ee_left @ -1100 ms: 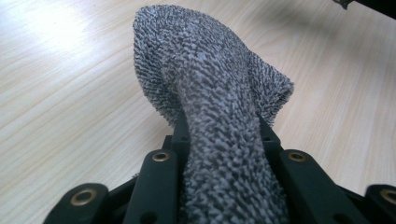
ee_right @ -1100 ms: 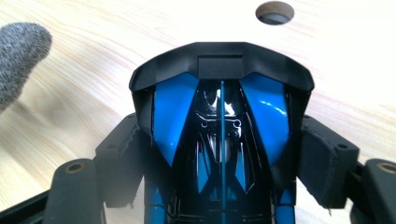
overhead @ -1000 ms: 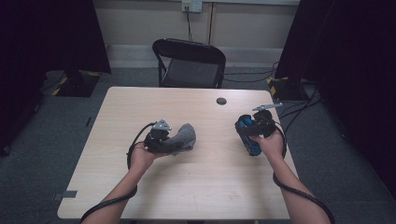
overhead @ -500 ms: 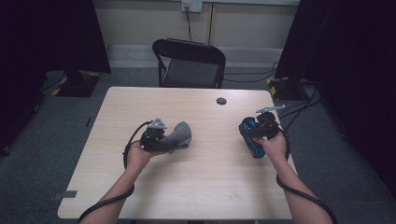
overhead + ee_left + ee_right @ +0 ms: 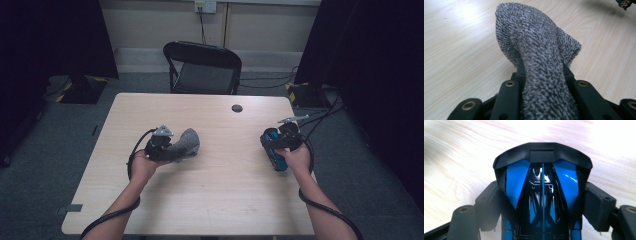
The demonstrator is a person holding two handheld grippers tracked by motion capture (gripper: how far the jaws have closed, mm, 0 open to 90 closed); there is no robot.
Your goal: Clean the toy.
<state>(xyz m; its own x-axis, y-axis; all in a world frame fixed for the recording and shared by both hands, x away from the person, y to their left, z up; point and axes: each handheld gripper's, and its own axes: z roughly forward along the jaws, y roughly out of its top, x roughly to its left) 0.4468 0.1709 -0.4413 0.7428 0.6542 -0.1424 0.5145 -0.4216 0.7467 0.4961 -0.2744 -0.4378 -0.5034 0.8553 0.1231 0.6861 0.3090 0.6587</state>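
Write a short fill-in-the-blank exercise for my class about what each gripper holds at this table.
1. The left gripper is shut on a grey ____.
2. The right gripper holds a toy car coloured black and ____.
3. Behind the table stands a black folding ____.

Missing words: cloth; blue; chair

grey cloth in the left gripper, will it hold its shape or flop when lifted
The cloth probably flops: beyond the left gripper, whose jaws are shut on it, it bunches and folds over. Its nubby terry surface suggests good grip, unlikely to slip. It looks light, so lifting should be easy.
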